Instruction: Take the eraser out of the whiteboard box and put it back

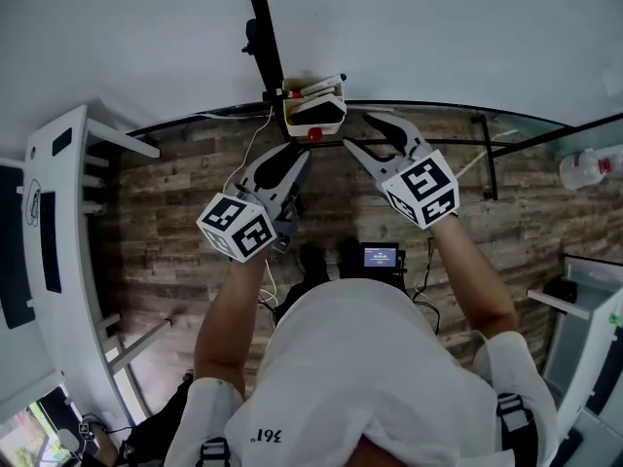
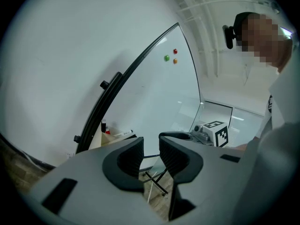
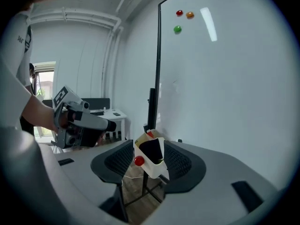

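Left gripper (image 2: 151,144) jaws a narrow gap apart, nothing between them; beyond, black-framed whiteboard (image 2: 154,97) with green, red and orange magnets (image 2: 171,56) near its top, whiteboard box (image 2: 110,136) lower left, right gripper (image 2: 213,132) at right.

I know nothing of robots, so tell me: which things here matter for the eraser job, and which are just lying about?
For the job: box, eraser, left tongs, right tongs.
Just lying about: coloured magnets, plastic bottle, desk.

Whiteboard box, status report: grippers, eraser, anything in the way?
Left gripper open, empty. Right gripper open, facing the whiteboard box. Eraser sits in box. Nothing in the way.
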